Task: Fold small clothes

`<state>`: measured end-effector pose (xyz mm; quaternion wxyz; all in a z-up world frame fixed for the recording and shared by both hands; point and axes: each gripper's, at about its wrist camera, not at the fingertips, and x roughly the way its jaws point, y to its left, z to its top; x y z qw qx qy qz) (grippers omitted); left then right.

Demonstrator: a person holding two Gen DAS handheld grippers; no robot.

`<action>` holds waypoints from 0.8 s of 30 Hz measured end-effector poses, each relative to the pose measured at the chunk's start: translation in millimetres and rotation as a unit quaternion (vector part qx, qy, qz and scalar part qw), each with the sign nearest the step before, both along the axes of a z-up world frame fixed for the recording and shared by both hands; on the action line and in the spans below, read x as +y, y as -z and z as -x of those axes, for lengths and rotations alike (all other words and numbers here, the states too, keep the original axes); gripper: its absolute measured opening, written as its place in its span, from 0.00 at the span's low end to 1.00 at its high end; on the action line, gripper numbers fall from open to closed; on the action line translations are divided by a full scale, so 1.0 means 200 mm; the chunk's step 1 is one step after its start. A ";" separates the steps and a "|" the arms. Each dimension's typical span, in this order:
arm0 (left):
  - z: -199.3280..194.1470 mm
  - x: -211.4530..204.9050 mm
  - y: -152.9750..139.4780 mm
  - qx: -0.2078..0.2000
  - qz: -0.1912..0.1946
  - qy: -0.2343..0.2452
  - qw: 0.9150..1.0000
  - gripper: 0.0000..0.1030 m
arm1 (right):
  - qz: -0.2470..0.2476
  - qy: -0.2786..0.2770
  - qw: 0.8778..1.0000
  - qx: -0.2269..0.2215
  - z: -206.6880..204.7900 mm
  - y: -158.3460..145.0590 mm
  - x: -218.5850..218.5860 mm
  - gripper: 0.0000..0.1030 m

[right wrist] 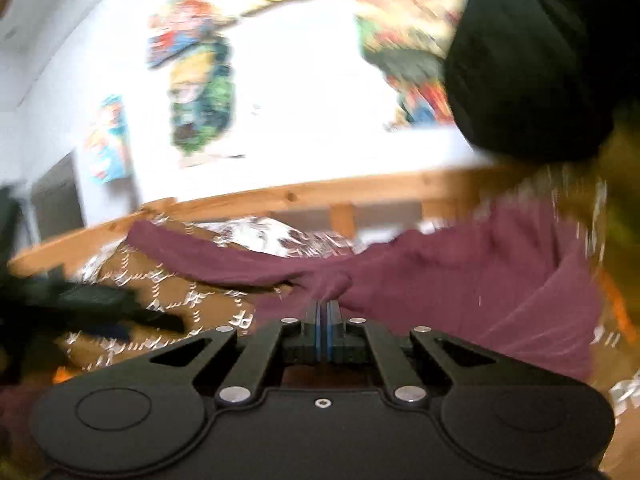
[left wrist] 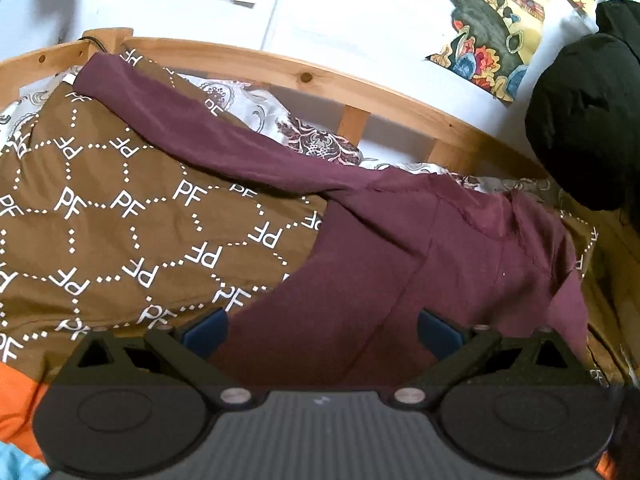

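A home bedroom: wooden bed frame (left wrist: 280,65), patterned bedding (left wrist: 100,216), colourful posters (left wrist: 492,28) on the wall

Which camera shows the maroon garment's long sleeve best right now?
Left wrist: the maroon garment is sharp, its sleeve stretched across the brown blanket. Right wrist shows it blurred, pinched in the right gripper.

Maroon garment (left wrist: 400,248) spread on patterned bedding, one sleeve seemingly outstretched.

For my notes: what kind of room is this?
Probably a bedroom: a wooden bed frame, a brown patterned bedcover under the maroon garment, and colourful posters on the wall.
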<state>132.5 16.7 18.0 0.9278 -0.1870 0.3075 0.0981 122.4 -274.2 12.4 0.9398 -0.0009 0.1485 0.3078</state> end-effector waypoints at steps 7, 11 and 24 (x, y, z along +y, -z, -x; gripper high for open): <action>-0.05 -0.05 0.06 -0.001 -0.006 0.028 1.000 0.99 | 0.193 -0.132 0.968 0.092 0.15 0.15 0.08 0.47; -0.09 -0.13 0.12 0.011 -0.012 0.090 0.996 0.99 | 0.171 -0.107 0.976 0.087 0.08 0.08 -0.03 0.56; -0.23 -0.35 0.35 0.100 -0.040 0.295 0.949 0.88 | 0.028 0.191 0.979 0.062 -0.47 0.17 -0.59 0.58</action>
